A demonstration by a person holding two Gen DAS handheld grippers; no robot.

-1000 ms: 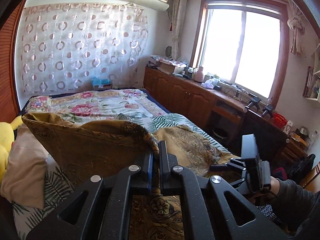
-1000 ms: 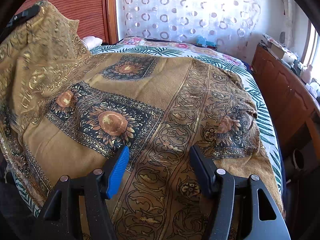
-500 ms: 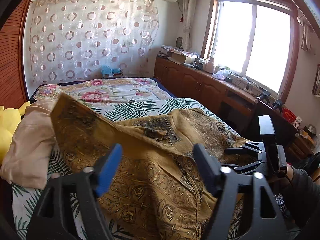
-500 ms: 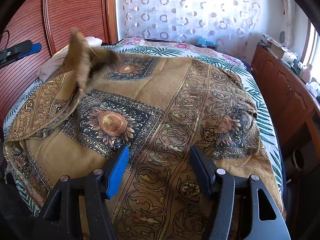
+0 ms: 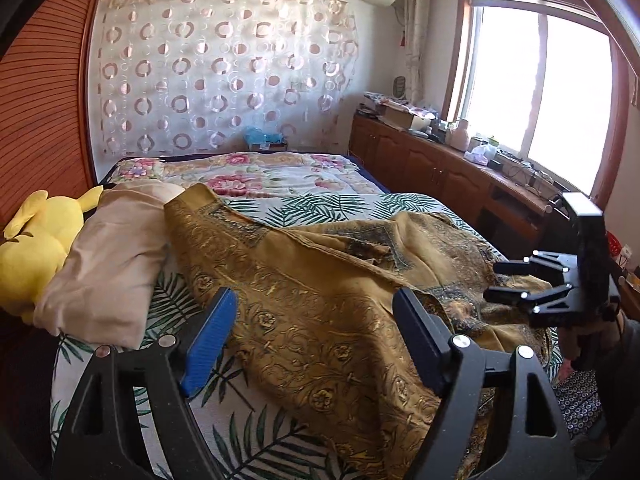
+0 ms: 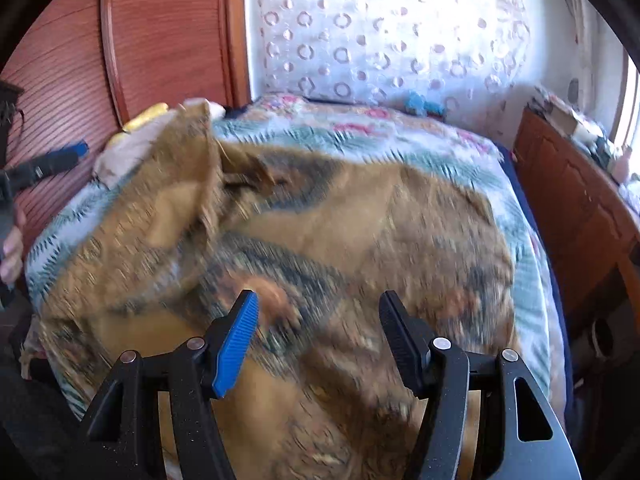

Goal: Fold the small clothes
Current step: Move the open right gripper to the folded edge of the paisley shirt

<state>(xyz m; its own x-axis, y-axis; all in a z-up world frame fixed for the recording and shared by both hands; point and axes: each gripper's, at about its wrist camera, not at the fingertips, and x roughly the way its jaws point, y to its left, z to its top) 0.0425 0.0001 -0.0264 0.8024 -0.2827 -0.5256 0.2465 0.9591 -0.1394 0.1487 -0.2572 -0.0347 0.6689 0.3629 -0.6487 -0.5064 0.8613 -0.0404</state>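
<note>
A golden-brown patterned cloth [image 5: 280,264] lies spread over the bed, with one edge folded back across itself in a diagonal ridge. My left gripper [image 5: 314,308] hovers just above its near part. The jaws stand wide open and hold nothing. My right gripper [image 5: 491,281] shows at the right of the left wrist view, over the cloth's far side. In the blurred right wrist view, the right gripper [image 6: 317,300] is open above the cloth [image 6: 380,220], nothing between its fingers. One blue-padded finger of the left gripper [image 6: 60,160] shows at the left edge there.
A yellow plush toy [image 5: 36,240] and a beige pillow [image 5: 112,264] lie left of the cloth. Beneath it are a leaf-print sheet [image 5: 248,400] and, further back, a floral quilt [image 5: 248,176]. Wooden cabinets [image 5: 440,176] line the right wall under the window.
My left gripper opened and let go of the lifted cloth corner, which dropped onto the bed. The right gripper stayed open and rose a little, and its view is now blurred.
</note>
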